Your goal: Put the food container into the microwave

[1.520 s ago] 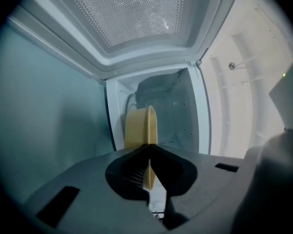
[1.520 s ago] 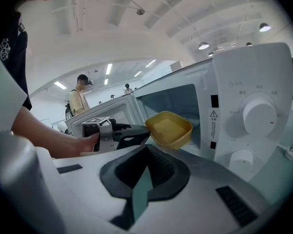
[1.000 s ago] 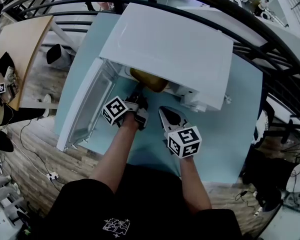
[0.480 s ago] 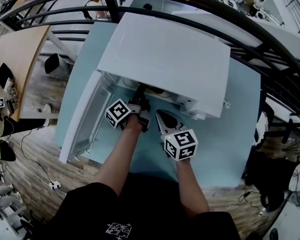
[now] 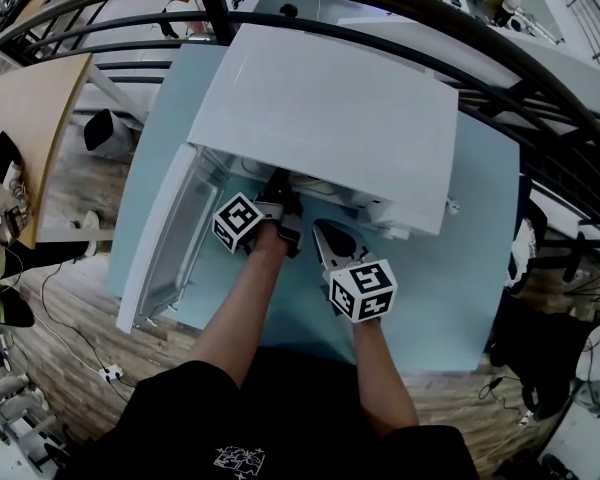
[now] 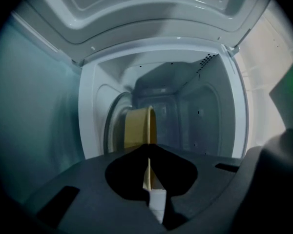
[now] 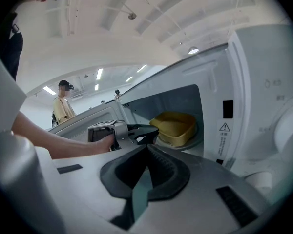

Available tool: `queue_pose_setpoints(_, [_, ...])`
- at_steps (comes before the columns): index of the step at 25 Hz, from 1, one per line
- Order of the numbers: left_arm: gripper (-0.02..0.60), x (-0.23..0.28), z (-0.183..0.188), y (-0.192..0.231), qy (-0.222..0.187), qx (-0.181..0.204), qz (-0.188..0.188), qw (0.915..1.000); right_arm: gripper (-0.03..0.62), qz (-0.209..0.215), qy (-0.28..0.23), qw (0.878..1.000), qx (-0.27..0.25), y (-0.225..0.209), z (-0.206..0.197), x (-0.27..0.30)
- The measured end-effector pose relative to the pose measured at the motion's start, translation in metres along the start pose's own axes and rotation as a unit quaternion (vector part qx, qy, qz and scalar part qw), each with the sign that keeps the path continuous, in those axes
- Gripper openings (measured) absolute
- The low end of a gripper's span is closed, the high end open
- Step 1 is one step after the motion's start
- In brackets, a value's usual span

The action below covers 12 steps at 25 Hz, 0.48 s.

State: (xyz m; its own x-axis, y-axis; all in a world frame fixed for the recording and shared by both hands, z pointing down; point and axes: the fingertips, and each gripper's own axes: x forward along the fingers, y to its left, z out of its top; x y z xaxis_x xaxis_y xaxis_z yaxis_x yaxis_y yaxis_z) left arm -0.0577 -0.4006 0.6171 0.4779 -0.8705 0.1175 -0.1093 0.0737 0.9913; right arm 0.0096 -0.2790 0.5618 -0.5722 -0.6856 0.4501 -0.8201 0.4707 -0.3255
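Head view: the food container (image 6: 136,126), seen a second ago at the mouth of the microwave (image 5: 330,108), is now hidden under its top. The left gripper (image 5: 279,186) reaches in at 12 o'clock.

Left gripper view: the jaws pinch the container's rim, deep in the cavity.

Right gripper view: the right gripper (image 7: 147,150) has its jaws pressed together, empty. At 1 o'clock the container looks set on the turntable (image 7: 199,130). Placement seems nearly done, with release likely next.

Yellow container (image 7: 175,126) inside open microwave (image 5: 330,118)
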Motion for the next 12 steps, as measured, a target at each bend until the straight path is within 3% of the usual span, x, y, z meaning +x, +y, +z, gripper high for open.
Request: queue_pose_setpoints(12, [0.023, 0.0035, -0.0006, 0.0067, -0.009, -0.016, -0.009, 0.9998, 0.006, -0.006, 0.001, 1.0, 0.002, -0.0014, -0.0032, -0.0009])
